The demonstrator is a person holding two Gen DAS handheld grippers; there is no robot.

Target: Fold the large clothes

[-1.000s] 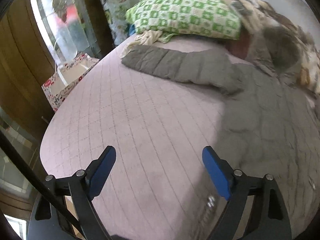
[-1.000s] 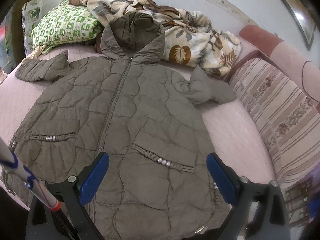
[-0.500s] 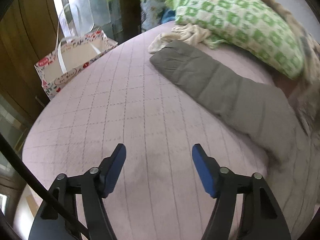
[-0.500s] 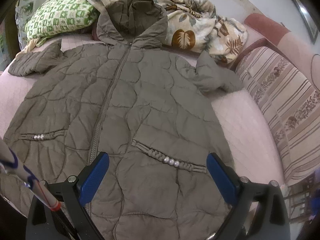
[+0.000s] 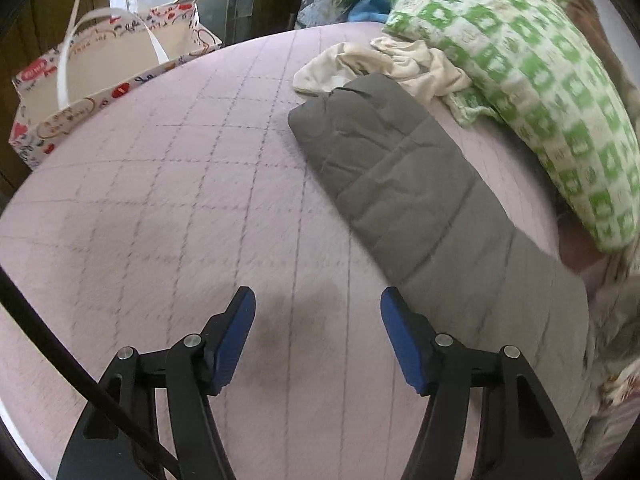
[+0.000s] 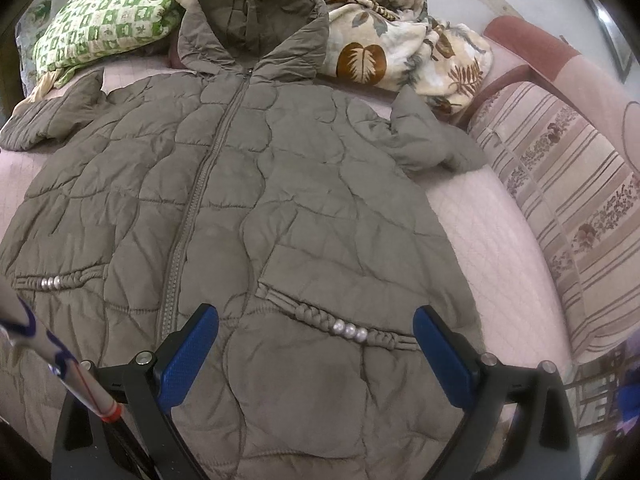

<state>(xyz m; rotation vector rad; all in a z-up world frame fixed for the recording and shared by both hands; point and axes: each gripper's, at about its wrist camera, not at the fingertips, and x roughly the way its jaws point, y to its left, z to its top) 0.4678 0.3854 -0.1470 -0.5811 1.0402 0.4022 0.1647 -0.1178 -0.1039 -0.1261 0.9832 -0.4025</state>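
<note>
A large grey-brown quilted hooded coat (image 6: 248, 184) lies flat and zipped, front up, on a pink quilted bed (image 6: 472, 216). Its hood points to the far end. Its left sleeve (image 5: 404, 184) stretches out over the bed in the left wrist view. My left gripper (image 5: 318, 312) is open and empty, just above the bed, with its right finger near the sleeve's lower edge. My right gripper (image 6: 316, 336) is open and empty, over the coat's lower right front by the pearl-trimmed pocket (image 6: 348, 330).
A green checked pillow (image 5: 532, 68) and a cream cloth (image 5: 384, 64) lie beyond the sleeve end. A patterned gift bag (image 5: 100, 80) stands off the bed's left edge. A leaf-print blanket (image 6: 400, 36) is bunched behind the hood. A striped cushion (image 6: 560, 200) lies at right.
My left gripper has swung left and forward toward the sleeve, which now fills more of its view. My right gripper has moved forward and lower over the coat.
</note>
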